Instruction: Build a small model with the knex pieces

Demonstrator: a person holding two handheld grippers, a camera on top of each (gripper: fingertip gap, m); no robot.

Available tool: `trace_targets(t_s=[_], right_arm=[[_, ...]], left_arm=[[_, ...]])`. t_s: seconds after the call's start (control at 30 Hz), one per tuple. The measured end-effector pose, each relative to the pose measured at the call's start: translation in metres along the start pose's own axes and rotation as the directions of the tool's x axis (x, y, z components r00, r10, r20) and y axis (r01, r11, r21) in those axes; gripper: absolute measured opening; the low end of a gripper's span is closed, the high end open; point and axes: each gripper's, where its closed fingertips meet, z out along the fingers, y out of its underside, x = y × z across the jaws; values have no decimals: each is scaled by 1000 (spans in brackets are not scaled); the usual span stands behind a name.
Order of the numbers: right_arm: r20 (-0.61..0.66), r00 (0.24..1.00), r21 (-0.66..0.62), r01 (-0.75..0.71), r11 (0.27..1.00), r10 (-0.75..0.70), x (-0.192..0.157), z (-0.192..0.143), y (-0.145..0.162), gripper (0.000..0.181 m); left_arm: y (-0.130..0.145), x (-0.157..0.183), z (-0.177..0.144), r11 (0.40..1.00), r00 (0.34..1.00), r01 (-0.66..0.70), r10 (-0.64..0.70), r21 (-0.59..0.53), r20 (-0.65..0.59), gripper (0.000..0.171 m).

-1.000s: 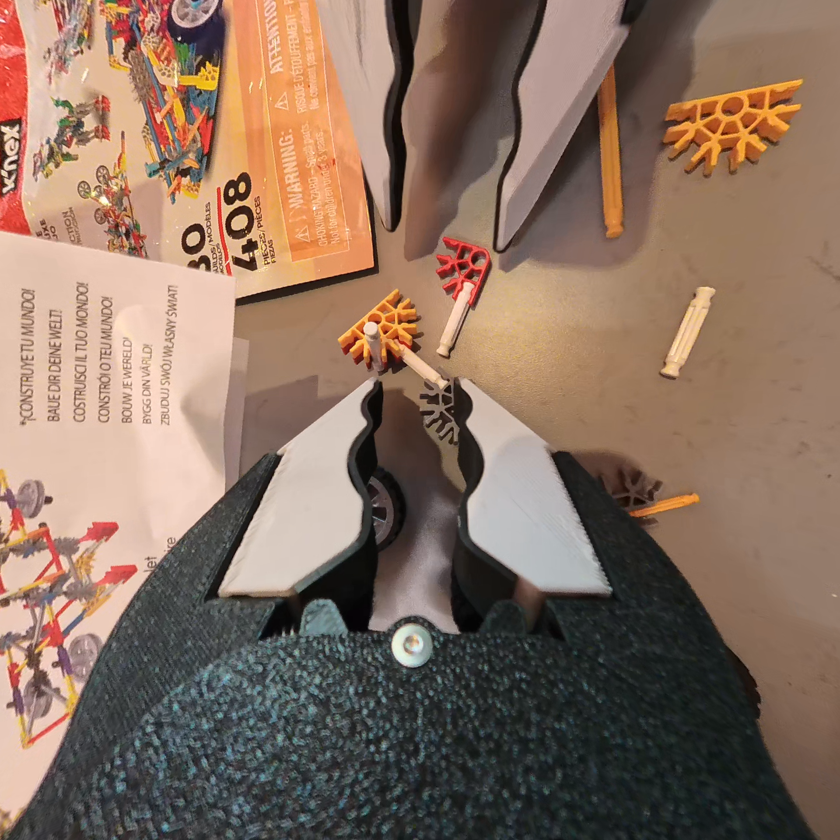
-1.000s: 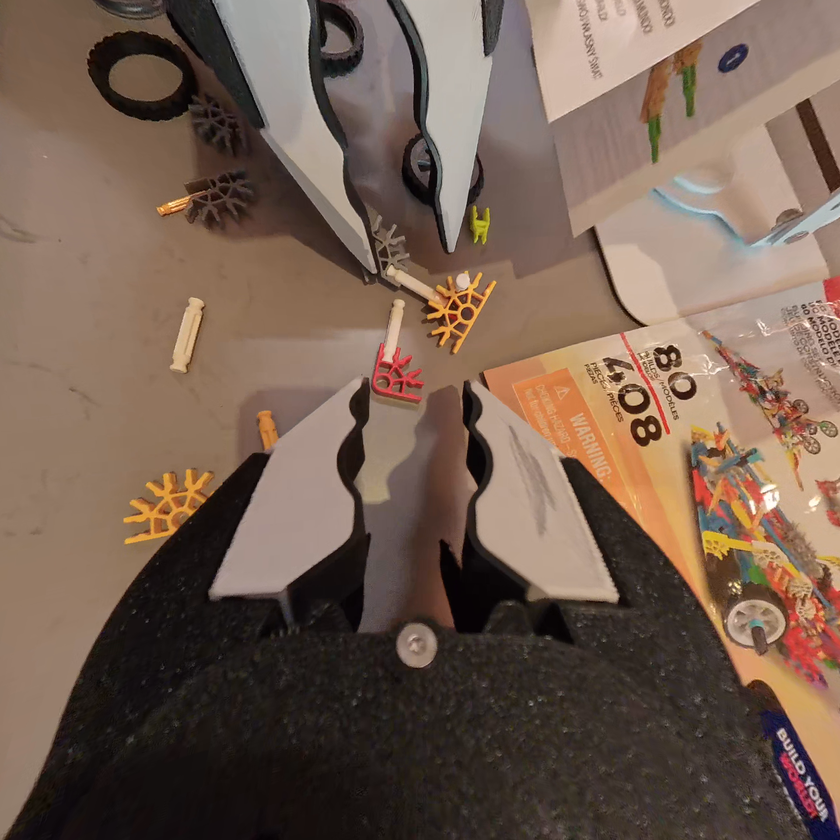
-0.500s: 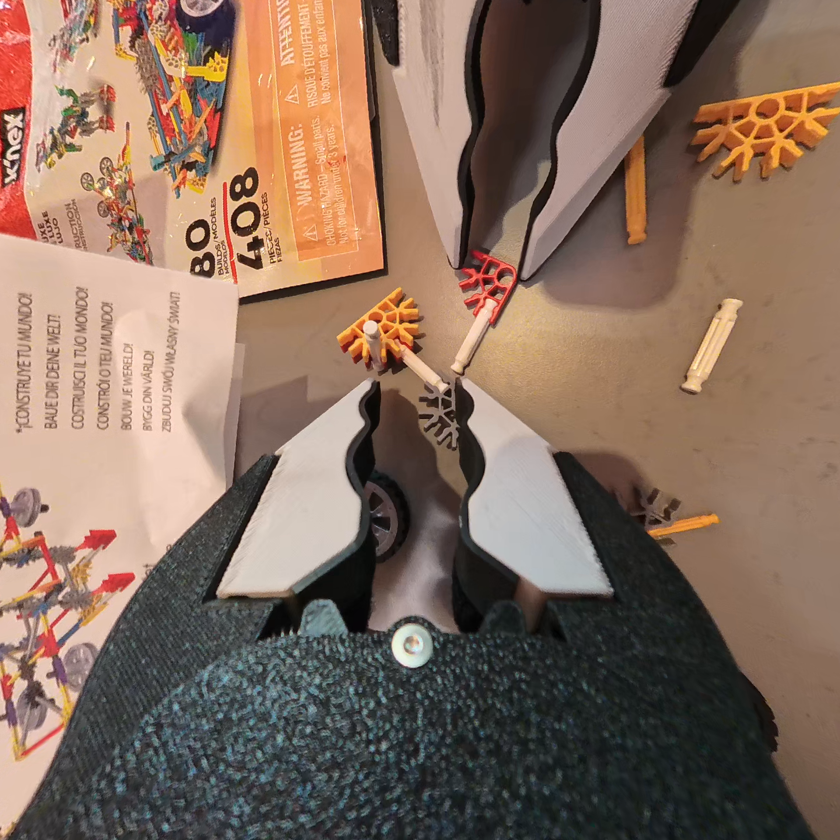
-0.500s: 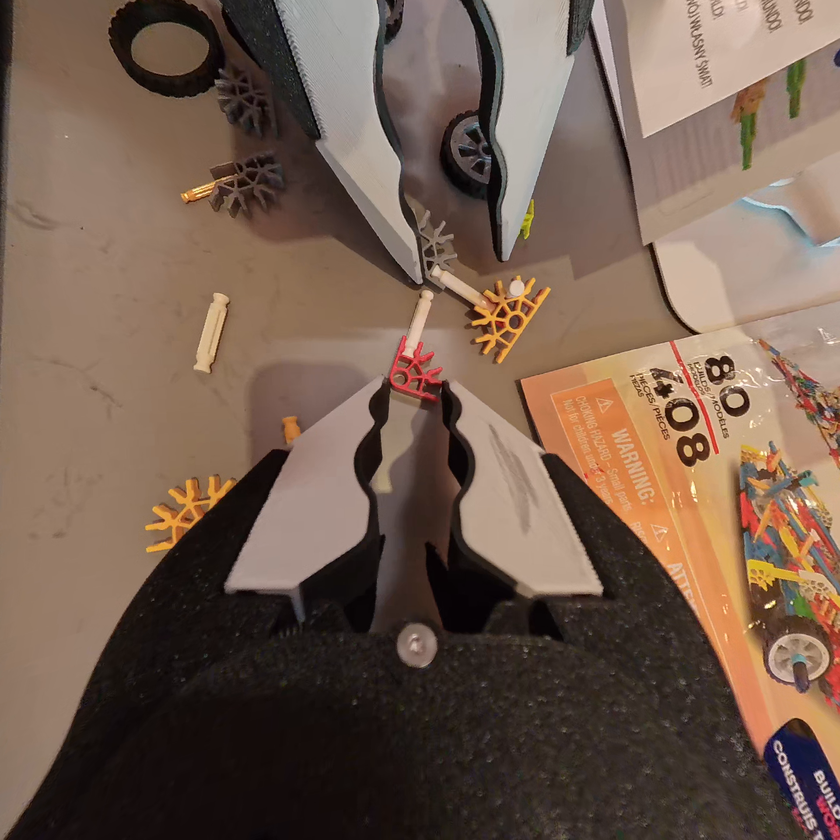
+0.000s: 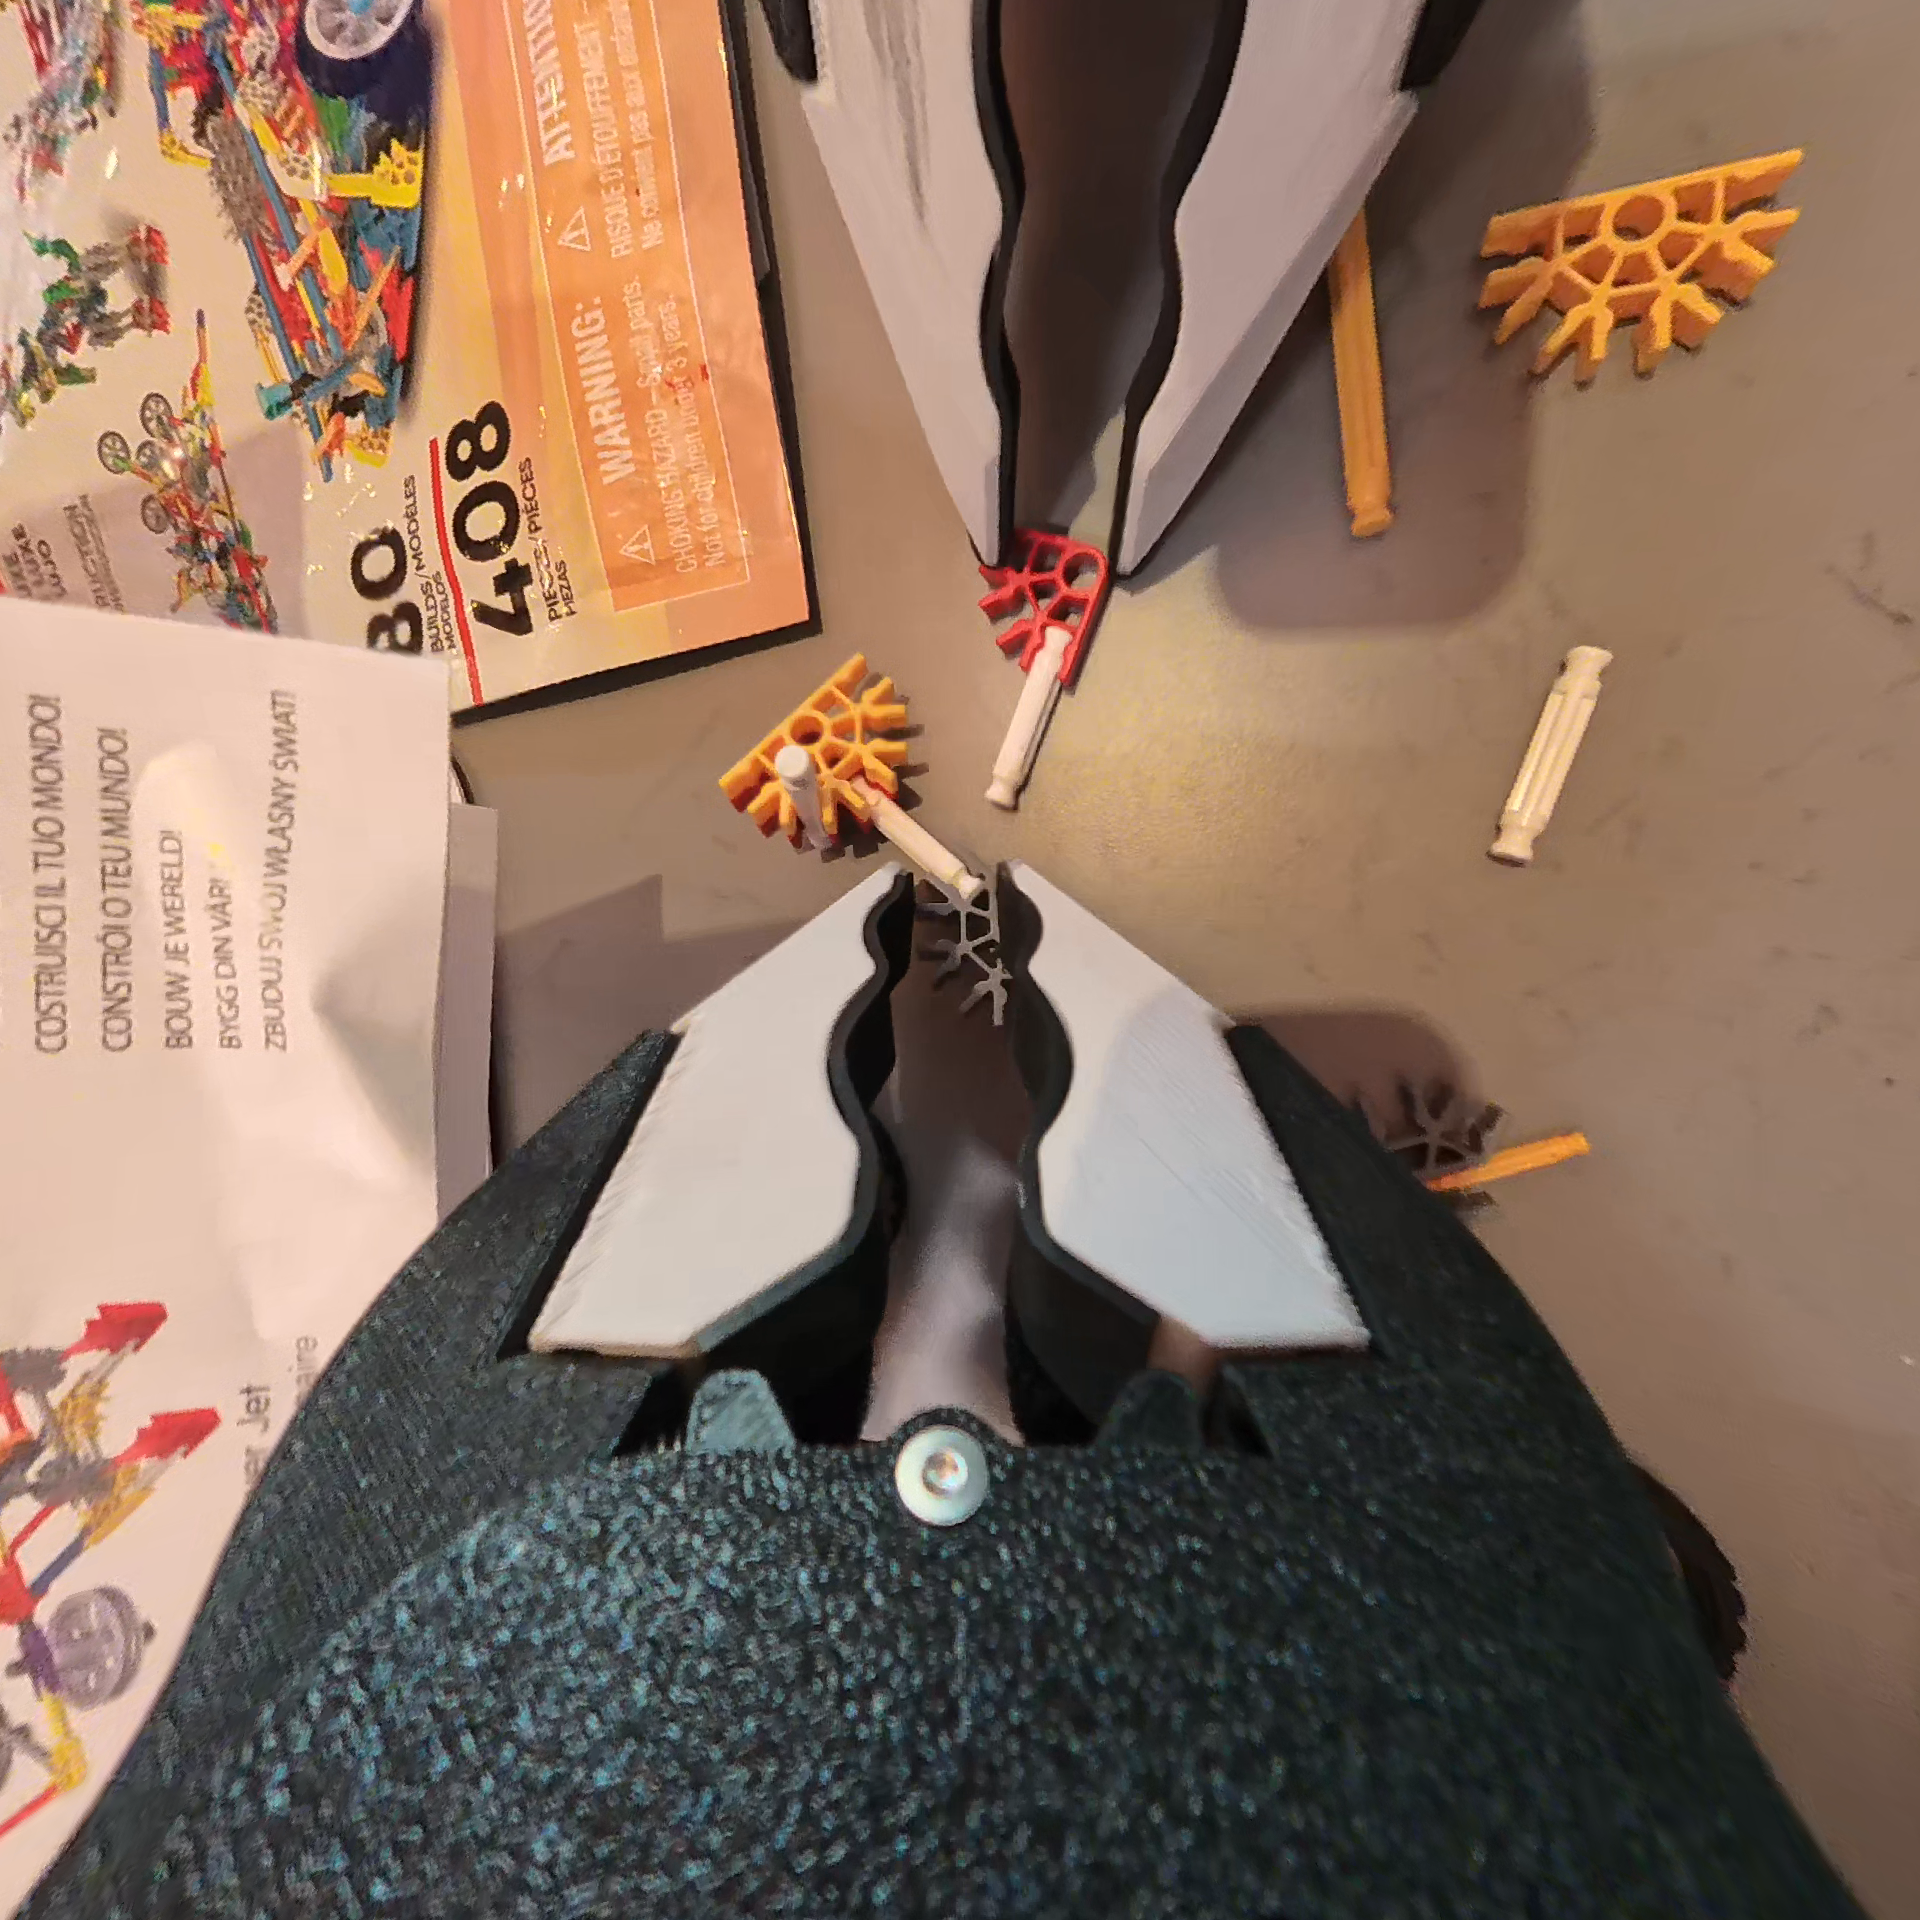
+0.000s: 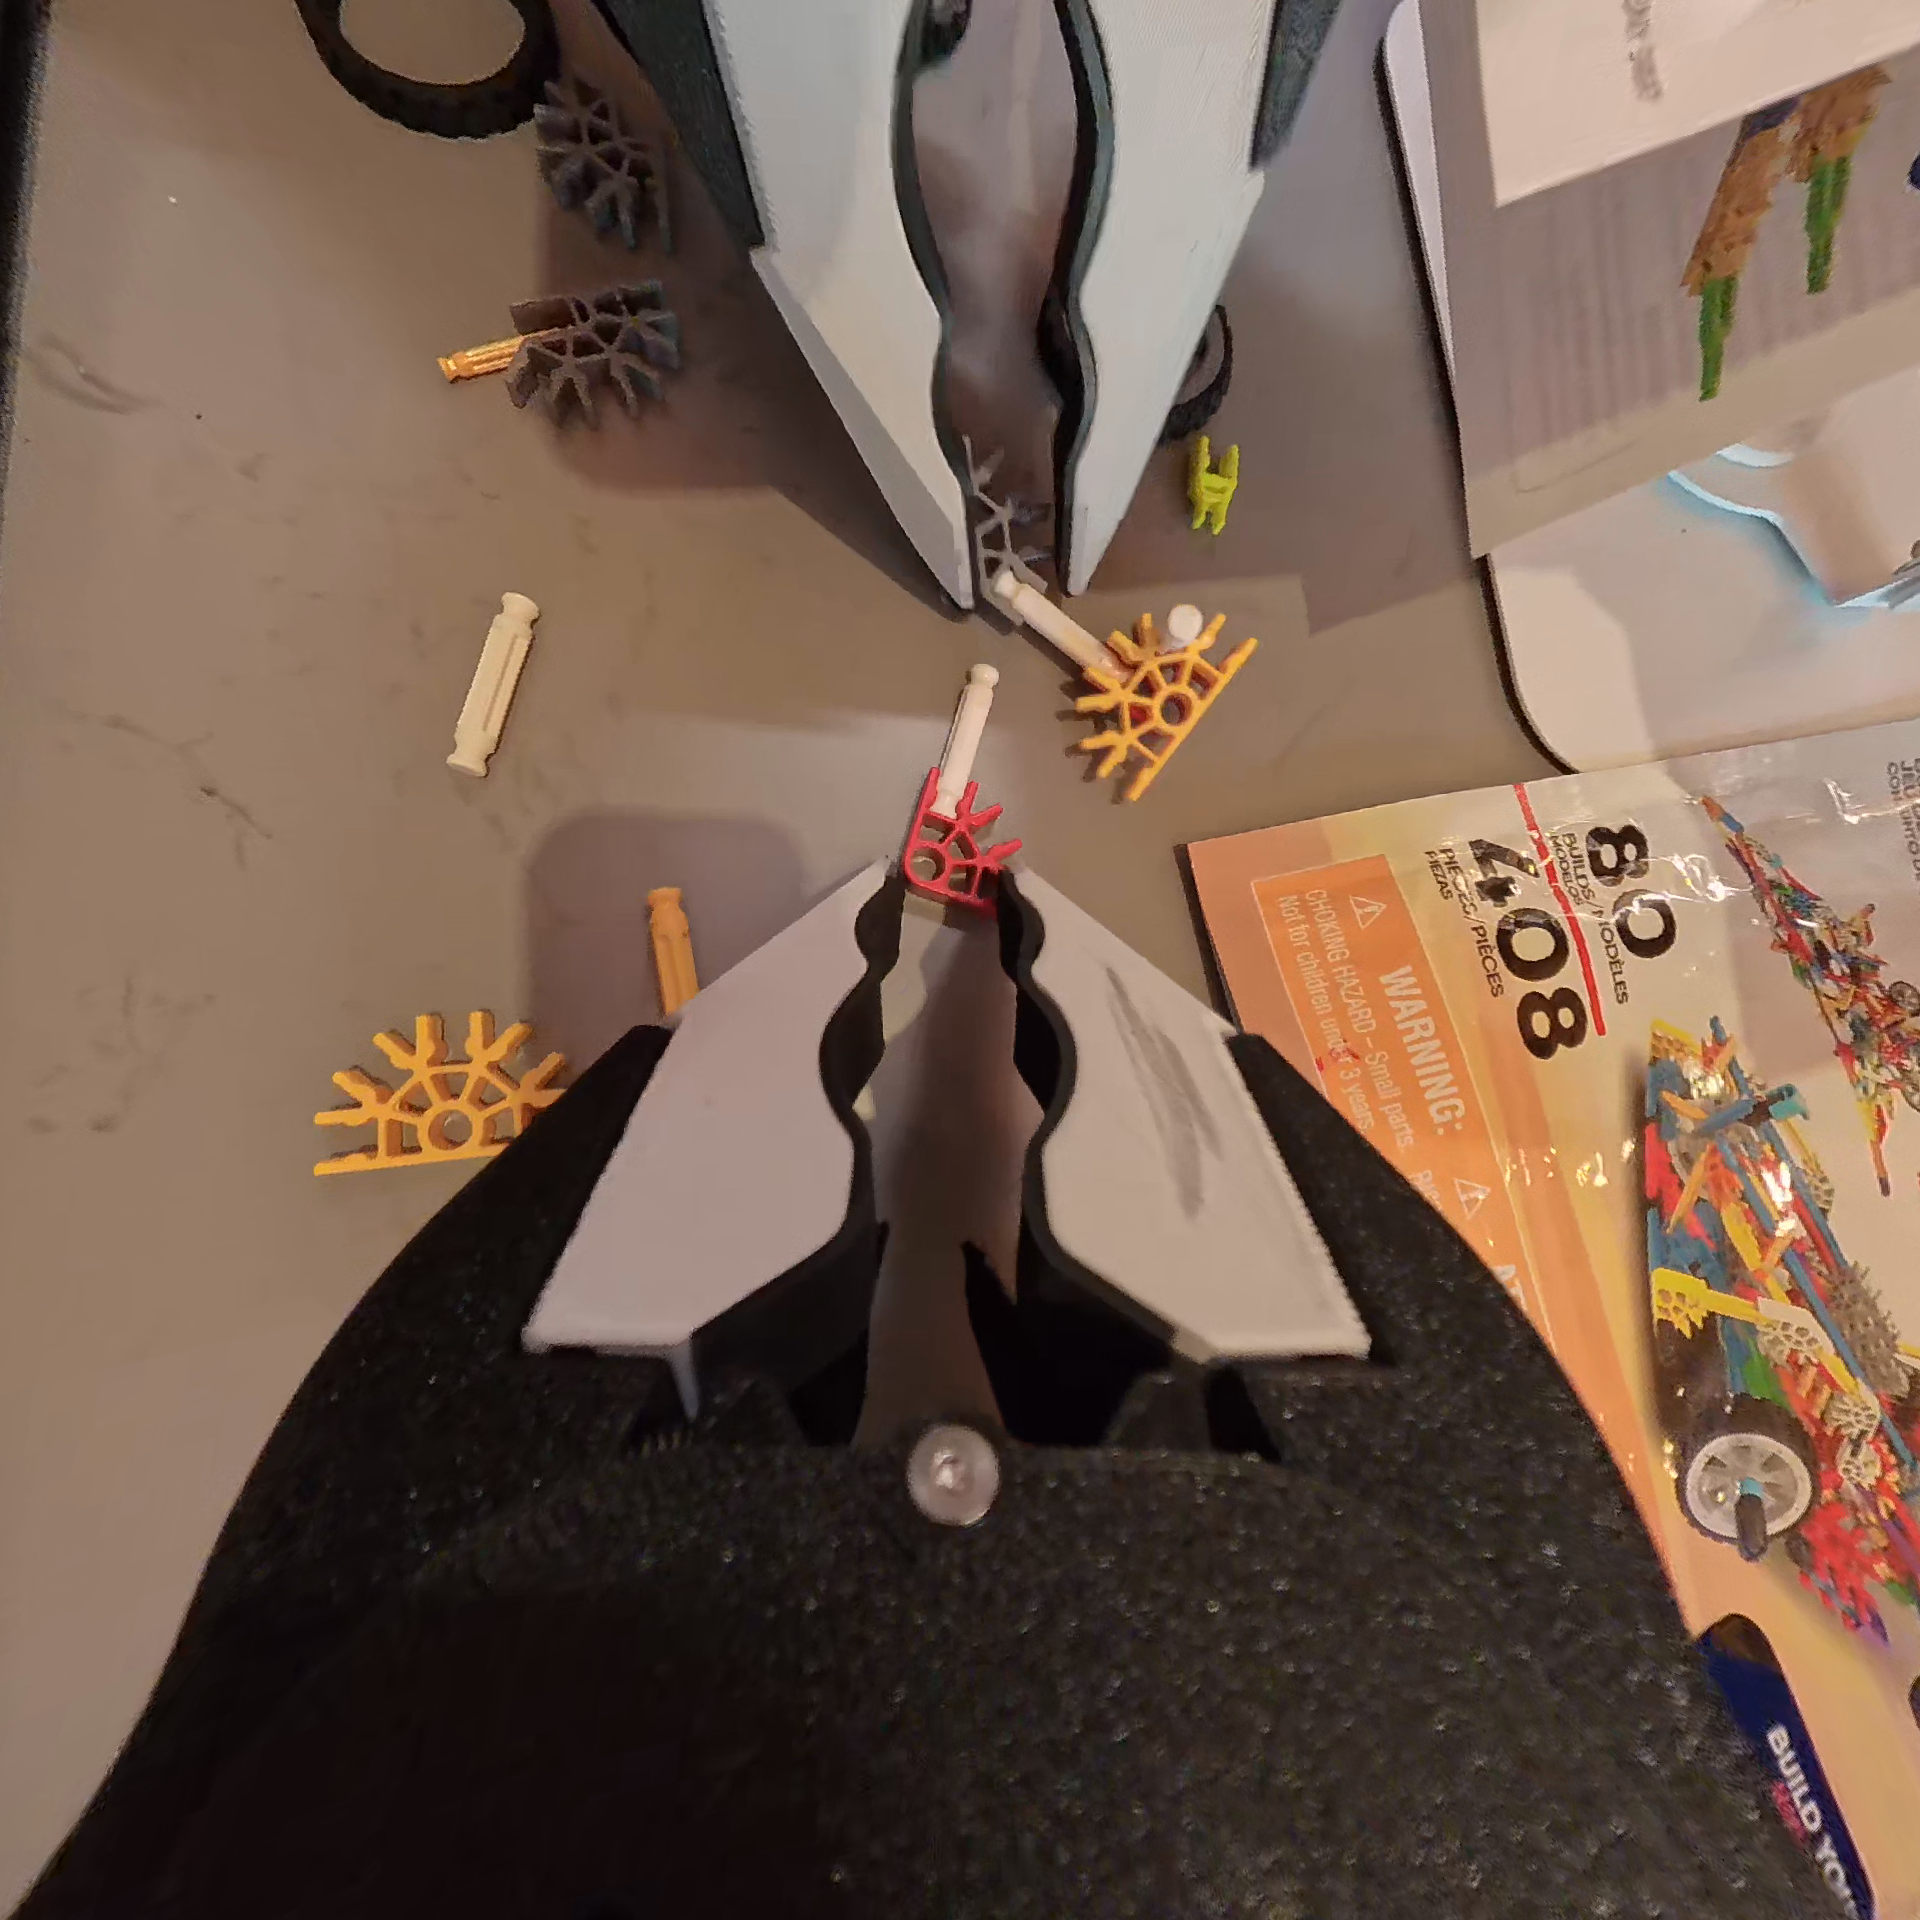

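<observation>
My left gripper (image 5: 952, 883) is closed on a grey snowflake connector (image 5: 971, 948) at the tips. A white rod (image 5: 920, 831) joins that connector to a yellow fan connector (image 5: 826, 764) with a second white rod standing in it. My right gripper (image 6: 948, 881) is closed on a red corner connector (image 6: 951, 854) with a white rod (image 6: 968, 727) sticking forward from it. The two grippers face each other tip to tip, a short gap apart. The right gripper also shows in the left wrist view (image 5: 1051, 561), and the left gripper in the right wrist view (image 6: 1016, 594).
On the grey table (image 5: 1558, 935) lie a loose white rod (image 5: 1548, 753), a big yellow fan connector (image 5: 1642, 265), an orange rod (image 5: 1361, 384), a grey connector with an orange rod (image 6: 587, 348), a black tyre (image 6: 436, 73) and a green clip (image 6: 1210, 483). A printed kit bag (image 5: 416, 312) and instruction sheet (image 5: 208, 935) lie beside them. There is about 6 cm between the tips of the two grippers. From the left gripper's tips to the green clip (image 6: 1210, 483) is close to 4 cm.
The right gripper moved forward and closed its jaws on the red connector. The left gripper's jaws narrowed onto the grey connector. The two grippers are closer together.
</observation>
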Motion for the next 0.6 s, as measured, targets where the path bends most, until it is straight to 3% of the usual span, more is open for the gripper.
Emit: trace_targets(t_s=[0.1, 0.27, 0.6], right_arm=[[-20, 999, -2, -28, 1000, 28, 5, -4, -2, 33], [-12, 997, -36, -72, 997, 72, 4, -8, 0, 32], [18, 992, -57, -121, 991, 122, -2, 1, 1, 19]], left_arm=[[7, -1, -3, 1000, 1000, 9, -9, -27, 0, 15], [11, -6, -7, 999, 999, 22, -21, -49, 26, 28], [6, -9, -3, 999, 998, 49, -49, -22, 29, 31]])
